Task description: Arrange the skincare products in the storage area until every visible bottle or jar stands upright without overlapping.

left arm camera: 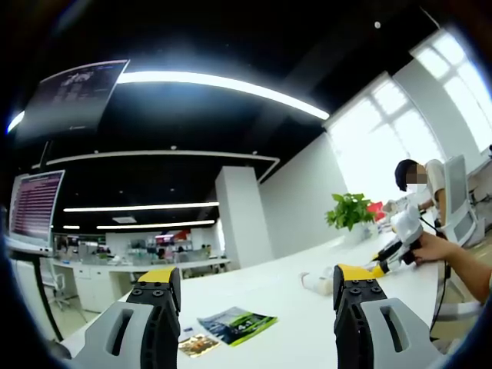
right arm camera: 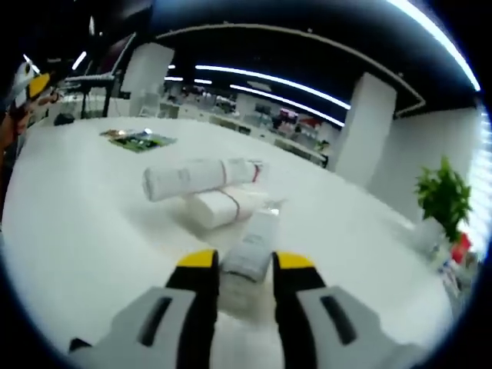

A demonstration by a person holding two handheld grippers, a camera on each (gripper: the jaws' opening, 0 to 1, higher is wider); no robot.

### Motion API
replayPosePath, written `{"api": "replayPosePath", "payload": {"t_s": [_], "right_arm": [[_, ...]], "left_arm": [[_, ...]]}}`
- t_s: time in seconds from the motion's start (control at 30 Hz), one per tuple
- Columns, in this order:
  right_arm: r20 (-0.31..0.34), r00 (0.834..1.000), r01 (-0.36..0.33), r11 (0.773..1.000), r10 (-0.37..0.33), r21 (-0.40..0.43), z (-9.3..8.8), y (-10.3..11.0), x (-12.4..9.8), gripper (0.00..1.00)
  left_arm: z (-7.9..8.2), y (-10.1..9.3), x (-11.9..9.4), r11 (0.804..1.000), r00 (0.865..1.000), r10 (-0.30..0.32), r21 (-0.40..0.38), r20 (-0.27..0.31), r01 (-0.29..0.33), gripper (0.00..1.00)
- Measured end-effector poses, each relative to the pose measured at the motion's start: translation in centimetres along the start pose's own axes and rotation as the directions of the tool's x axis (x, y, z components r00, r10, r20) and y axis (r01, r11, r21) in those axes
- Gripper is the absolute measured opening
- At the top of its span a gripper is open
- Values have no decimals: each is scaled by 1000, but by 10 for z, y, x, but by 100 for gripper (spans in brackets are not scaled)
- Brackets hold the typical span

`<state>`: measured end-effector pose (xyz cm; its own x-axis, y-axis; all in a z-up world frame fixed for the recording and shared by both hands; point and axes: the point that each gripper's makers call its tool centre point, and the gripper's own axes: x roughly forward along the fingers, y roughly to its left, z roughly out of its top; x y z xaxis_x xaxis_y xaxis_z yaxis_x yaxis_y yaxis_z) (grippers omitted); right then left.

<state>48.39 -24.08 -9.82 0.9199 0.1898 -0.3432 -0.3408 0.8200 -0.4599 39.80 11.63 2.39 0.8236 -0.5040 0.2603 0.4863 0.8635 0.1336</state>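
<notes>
In the right gripper view my right gripper point(right arm camera: 244, 269) is nearest: its yellow-tipped jaws stand on either side of a white tube point(right arm camera: 252, 246) lying flat on the white table point(right arm camera: 77, 223). The jaws are close against the tube's sides, pinching it as far as I can judge. Just beyond it lie two more products, also down on their sides: a squat white jar or bottle with a red band point(right arm camera: 221, 206), and a longer white bottle point(right arm camera: 201, 177) resting across its top, so the two overlap. Farther off on the table lie some leaflets point(right arm camera: 138, 139), and a potted plant point(right arm camera: 444, 196) stands at the far right.

In the left gripper view my left gripper point(left arm camera: 257, 300) hangs above the table edge with its jaws spread wide and nothing between them. The same leaflets point(left arm camera: 237, 323) lie just ahead, the pile of white products point(left arm camera: 317, 281) shows small beyond, and my right hand point(left arm camera: 434, 247) holds the other gripper there.

The step in hand, I judge, is standing the tube up. To do it well I should keep the grip firm but not crushing, lift it clear of the pile, turn it onto its flat end, and set it down on bare table apart from the other two before I let go.
</notes>
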Motion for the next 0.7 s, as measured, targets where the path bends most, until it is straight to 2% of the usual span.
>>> {"api": "replayPosePath", "payload": {"t_s": [0.07, 0.17, 0.27, 0.43, 0.57, 0.7], "right_arm": [[-24, 999, 23, 999, -23, -23, -2, -3, -2, 25], [-54, 997, 47, 992, -54, -117, -2, -5, -3, 24], [-85, 992, 71, 967, -94, -243, 0, -7, -4, 24], [-109, 985, 93, 941, -135, -324, 1, -1, -15, 23], [-83, 984, 115, 923, -156, -367, 11, 0, -19, 22], [-93, 982, 115, 911, -165, -396, 10, 2, -20, 22]], "left_arm": [[0, 0, 0, 1000, 1000, 0, 0, -1, 0, 83], [0, 1, 0, 1000, 1000, 2, 0, 0, -2, 83], [0, 0, 0, 1000, 1000, 0, 0, 0, 0, 83], [0, 1, 0, 1000, 1000, 2, -1, 2, -2, 83], [0, 1, -1, 1000, 1000, 3, -3, 3, -3, 83], [0, 2, -1, 1000, 1000, 3, -1, 2, -3, 83]]}}
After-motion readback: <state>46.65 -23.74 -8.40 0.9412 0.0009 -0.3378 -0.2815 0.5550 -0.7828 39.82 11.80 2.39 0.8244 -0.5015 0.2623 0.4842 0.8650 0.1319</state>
